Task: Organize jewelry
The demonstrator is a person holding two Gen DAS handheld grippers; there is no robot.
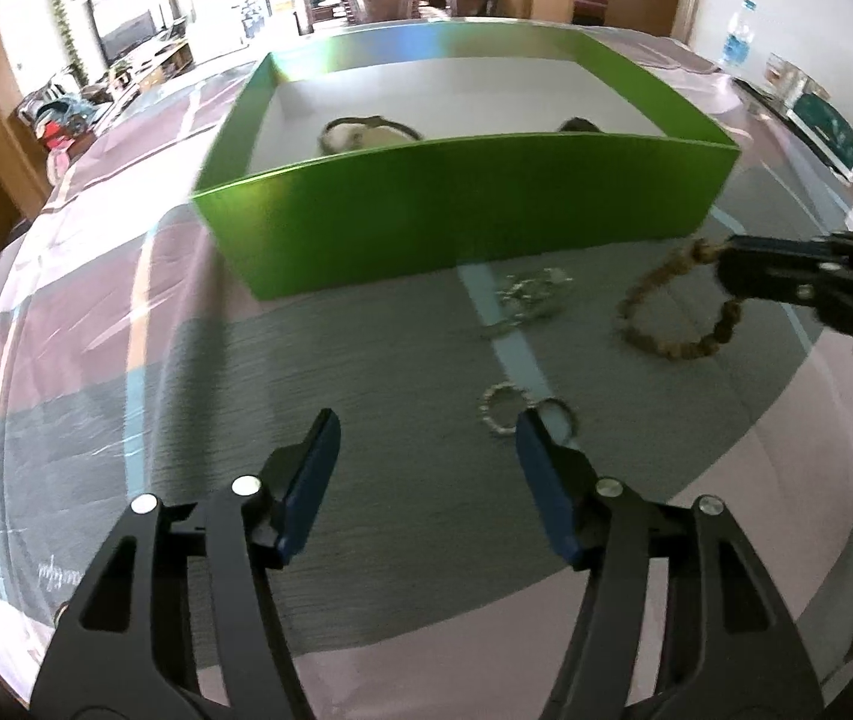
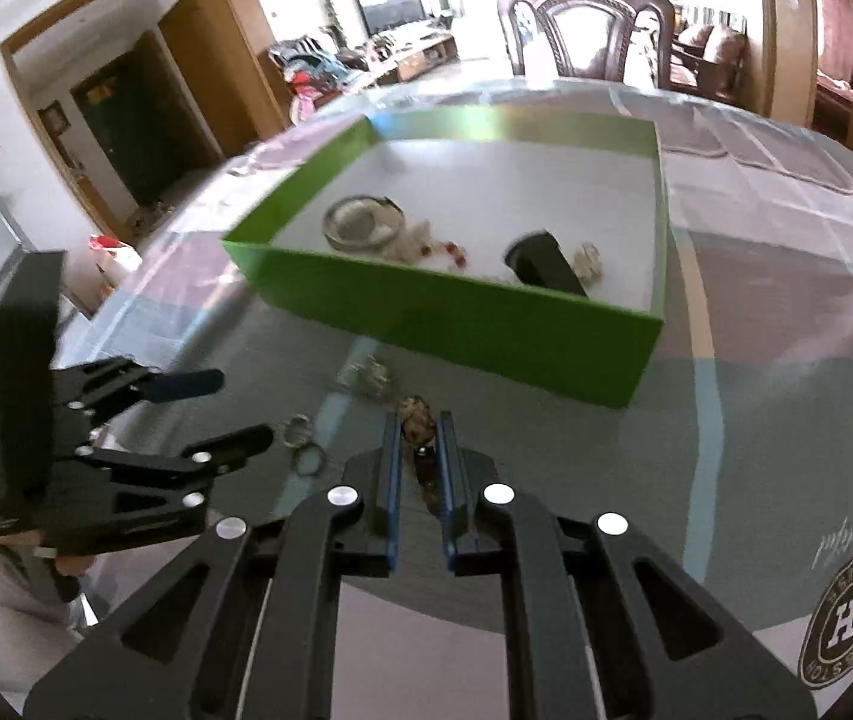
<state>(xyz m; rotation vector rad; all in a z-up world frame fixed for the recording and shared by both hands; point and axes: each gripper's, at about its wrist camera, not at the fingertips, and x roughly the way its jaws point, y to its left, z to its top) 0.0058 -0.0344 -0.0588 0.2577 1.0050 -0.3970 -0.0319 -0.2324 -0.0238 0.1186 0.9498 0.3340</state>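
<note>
Clamped in the right claw [image 2: 418, 429], the bead bracelet [image 1: 675, 312] faces the green box [image 2: 486, 312] straight ahead; left claw [image 1: 426, 426] gapes empty.

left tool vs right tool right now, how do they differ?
The left tool stands open with nothing between its pads; the right tool is shut on the brown bead bracelet. The left tool hangs over the two small rings on the tablecloth; the right tool sits further right, nearer the green box. Both are black with blue pads and point down at the cloth.
</note>
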